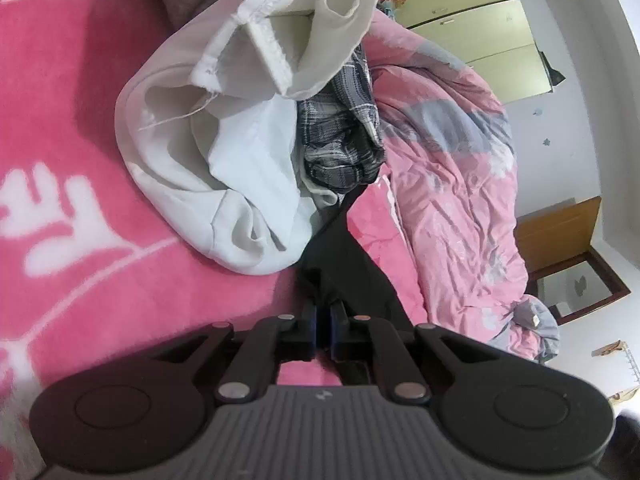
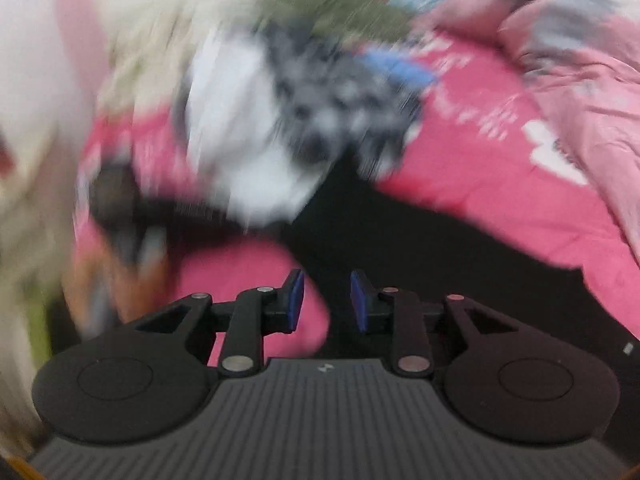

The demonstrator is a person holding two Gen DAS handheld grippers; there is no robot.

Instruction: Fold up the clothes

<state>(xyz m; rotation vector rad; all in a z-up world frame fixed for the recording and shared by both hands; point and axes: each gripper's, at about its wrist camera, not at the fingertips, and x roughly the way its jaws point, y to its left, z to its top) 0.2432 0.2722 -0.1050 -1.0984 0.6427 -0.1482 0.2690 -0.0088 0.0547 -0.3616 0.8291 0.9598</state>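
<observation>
A black garment (image 1: 348, 264) lies stretched over the pink blanket, and my left gripper (image 1: 323, 310) is shut on its near end. Beyond it sits a crumpled white garment (image 1: 224, 168), with a grey plaid garment (image 1: 344, 140) against its right side. The right wrist view is badly blurred. There my right gripper (image 2: 326, 304) stands open, its blue pads apart and nothing between them, just above the black garment (image 2: 420, 240). The white garment (image 2: 248, 140) and the plaid one (image 2: 340, 92) show further off.
A pink blanket with white patterns (image 1: 80, 128) covers the bed. A rumpled pink and grey quilt (image 1: 452, 184) is heaped on the right. A pale wardrobe (image 1: 472, 28) and a wooden cabinet (image 1: 560, 232) stand by the wall. A dark blurred shape (image 2: 120, 200) is at the left.
</observation>
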